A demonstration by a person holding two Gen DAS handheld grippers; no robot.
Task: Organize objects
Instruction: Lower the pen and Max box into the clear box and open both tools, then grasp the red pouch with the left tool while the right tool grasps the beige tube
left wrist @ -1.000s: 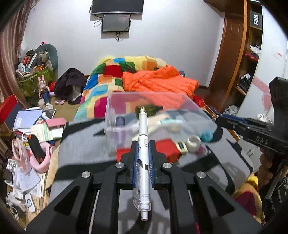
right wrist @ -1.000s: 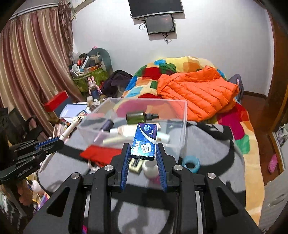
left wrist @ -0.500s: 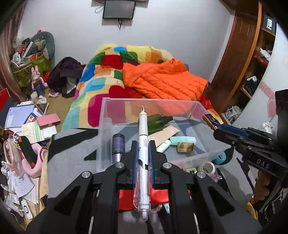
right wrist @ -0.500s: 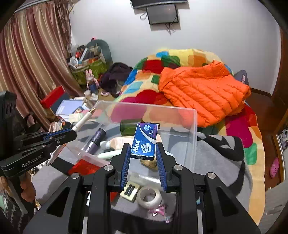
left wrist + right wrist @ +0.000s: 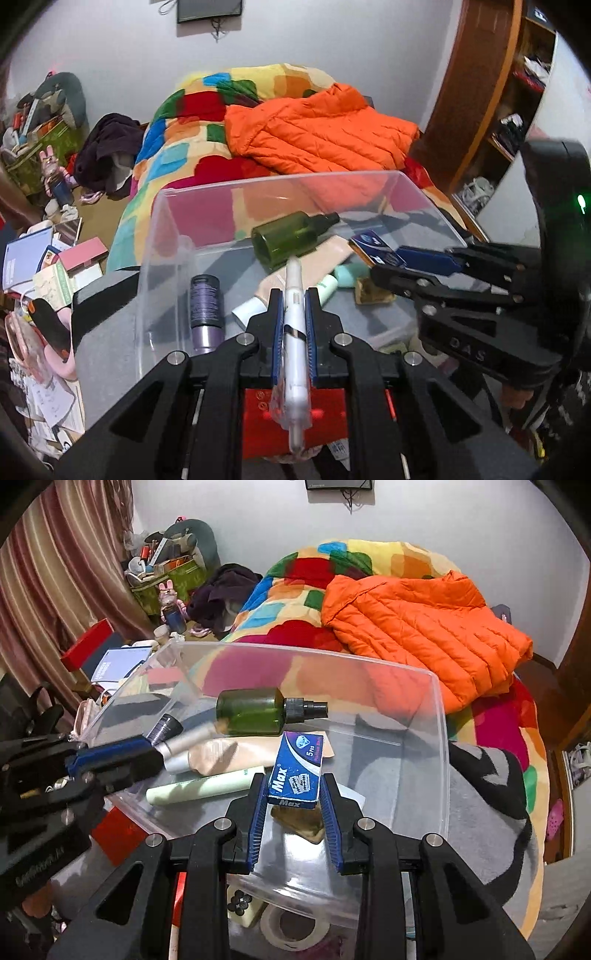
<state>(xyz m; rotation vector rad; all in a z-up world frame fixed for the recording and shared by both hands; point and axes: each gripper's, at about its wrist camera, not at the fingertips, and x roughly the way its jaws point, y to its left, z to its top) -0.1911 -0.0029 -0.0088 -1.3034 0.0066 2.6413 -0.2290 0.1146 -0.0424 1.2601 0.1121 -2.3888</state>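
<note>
Two grippers: both loaded and held over the clear bin [image 5: 439,738], evidently so each item can be released straight inside.
Left gripper [image 5: 293,291]: clenched on a white pen [image 5: 294,332], gripped mid-barrel between the blue pads, tip pointing forward over the near wall of the bin; lengthwise hold keeps the pen level and aimed at the bin floor.
Right gripper [image 5: 295,801]: clamped on a blue "Max" blade box [image 5: 297,771], held by its two long sides, upright and above the bin interior; side grip leaves the underside free for a clean drop.
Bin contents: green bottle [image 5: 258,710] lying on its side toward the far wall, purple-capped tube [image 5: 205,306] by the left wall, pale green tube [image 5: 207,784] and a beige sachet [image 5: 229,755] lying flat across the middle, a small brown item under the blade box, identity unclear.
Bin location: on a grey and black blanket [image 5: 487,794], colourful bed behind.
Outside bin: tape roll [image 5: 295,926] and a red box [image 5: 295,417] just before the near wall, not yet sorted.
Stage, as judged: placement imminent; release not yet made.
Risk, as judged: close spacing of the two grippers over one opening; possible contact if lowered together.
</note>
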